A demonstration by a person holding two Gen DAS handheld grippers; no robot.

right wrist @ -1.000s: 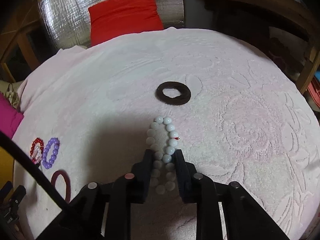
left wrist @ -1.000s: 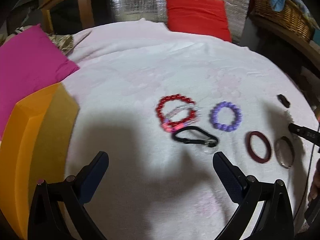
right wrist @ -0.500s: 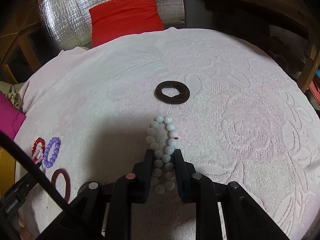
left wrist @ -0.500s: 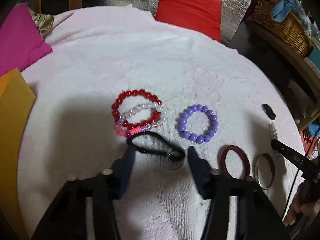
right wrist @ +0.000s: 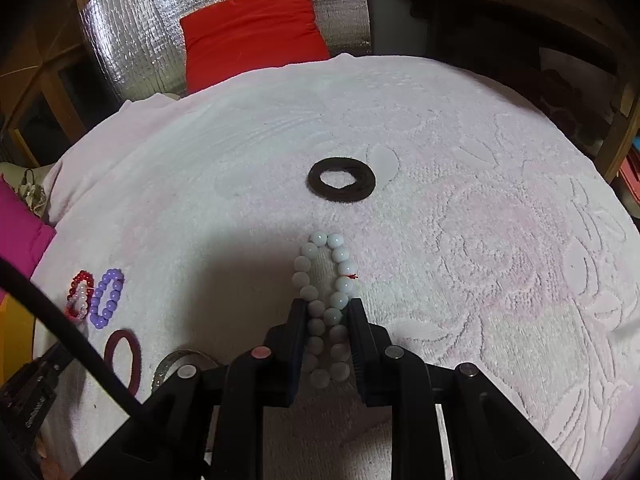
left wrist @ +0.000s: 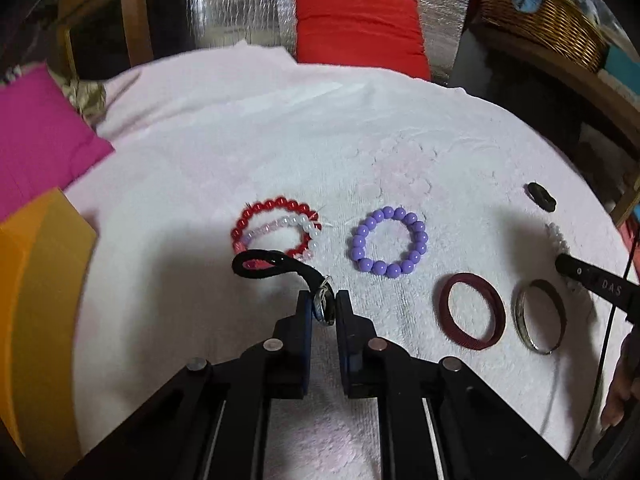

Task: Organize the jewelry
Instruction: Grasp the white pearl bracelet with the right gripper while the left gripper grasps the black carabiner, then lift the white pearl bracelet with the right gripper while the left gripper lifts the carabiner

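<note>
White towelling cloth [left wrist: 240, 140] covers the surface; left gripper [left wrist: 323, 304] closed tight on the metal charm of a black cord bracelet [left wrist: 272, 266], its loop lying over the red bead bracelet [left wrist: 276, 205]; purple bead bracelet [left wrist: 388, 240] just right of that; maroon bangle [left wrist: 472, 310] and metal bangle [left wrist: 540, 316] side by side further right. Right gripper [right wrist: 324, 316] pinched on a white bead bracelet [right wrist: 320, 272], squeezed long and narrow; dark ring [right wrist: 341, 179] lies beyond it, apart.
</note>
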